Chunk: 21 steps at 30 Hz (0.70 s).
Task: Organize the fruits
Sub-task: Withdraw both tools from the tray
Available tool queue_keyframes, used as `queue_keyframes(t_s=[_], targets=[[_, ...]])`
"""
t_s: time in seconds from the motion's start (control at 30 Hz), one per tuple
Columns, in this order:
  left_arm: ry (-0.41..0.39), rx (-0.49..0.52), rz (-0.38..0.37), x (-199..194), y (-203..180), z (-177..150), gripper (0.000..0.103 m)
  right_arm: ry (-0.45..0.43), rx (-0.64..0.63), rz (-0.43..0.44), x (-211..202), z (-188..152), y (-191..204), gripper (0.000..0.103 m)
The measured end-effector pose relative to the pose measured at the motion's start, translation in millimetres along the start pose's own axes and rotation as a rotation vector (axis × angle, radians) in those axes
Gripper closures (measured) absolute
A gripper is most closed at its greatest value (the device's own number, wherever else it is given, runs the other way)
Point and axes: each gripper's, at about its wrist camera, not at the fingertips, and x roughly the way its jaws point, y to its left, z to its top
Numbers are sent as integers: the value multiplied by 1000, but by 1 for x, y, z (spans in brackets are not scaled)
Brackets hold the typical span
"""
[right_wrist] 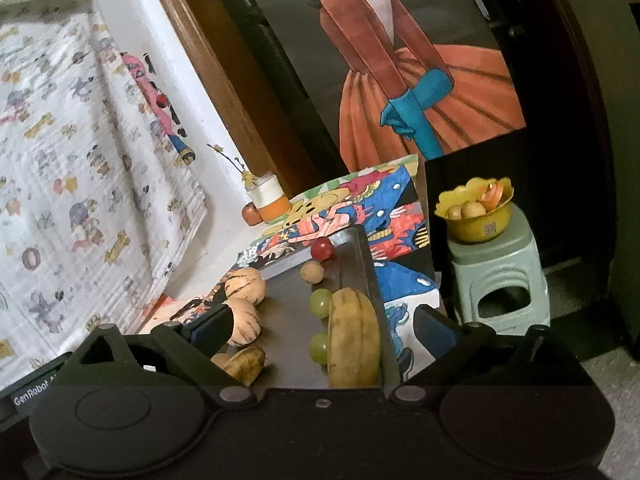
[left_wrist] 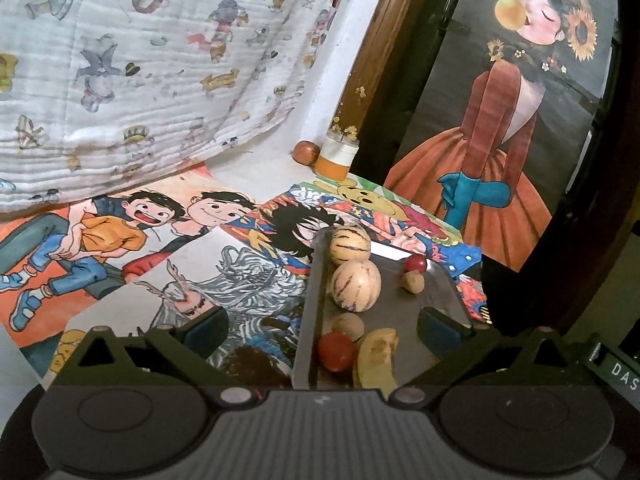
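Observation:
A grey metal tray (left_wrist: 436, 292) lies on the picture-covered table and holds fruit. In the left wrist view it carries two striped pale melons (left_wrist: 354, 286), two small tan fruits (left_wrist: 413, 281), two red fruits (left_wrist: 335, 351) and a yellow banana-like piece (left_wrist: 376, 358). My left gripper (left_wrist: 324, 330) is open, low over the tray's near end, straddling the red fruit. In the right wrist view the tray (right_wrist: 292, 320) also shows a large striped yellow squash (right_wrist: 353, 338) and two green grapes (right_wrist: 320, 302). My right gripper (right_wrist: 324, 330) is open, with the squash between its fingers, untouched.
A yellow bowl (right_wrist: 480, 224) with tan fruits and peel stands on a grey-green stool (right_wrist: 500, 280) to the right of the table. A small jar (left_wrist: 338, 154) and a reddish fruit (left_wrist: 306, 153) stand at the wall. A printed cloth (left_wrist: 140, 80) hangs at left.

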Motion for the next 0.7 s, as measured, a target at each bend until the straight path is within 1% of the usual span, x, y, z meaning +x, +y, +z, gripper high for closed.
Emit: queue_keyframes(t_s=[0.27, 0.5, 0.7], targets=[[-7, 29, 35, -6, 5, -2, 0, -15, -62, -17, -6, -3, 7, 1], [-17, 57, 62, -14, 9, -5, 0, -23, -137, -25, -12, -8, 16, 1], [-23, 88, 85, -21, 12, -8, 0, -17, -167, -23, -15, -13, 22, 1]])
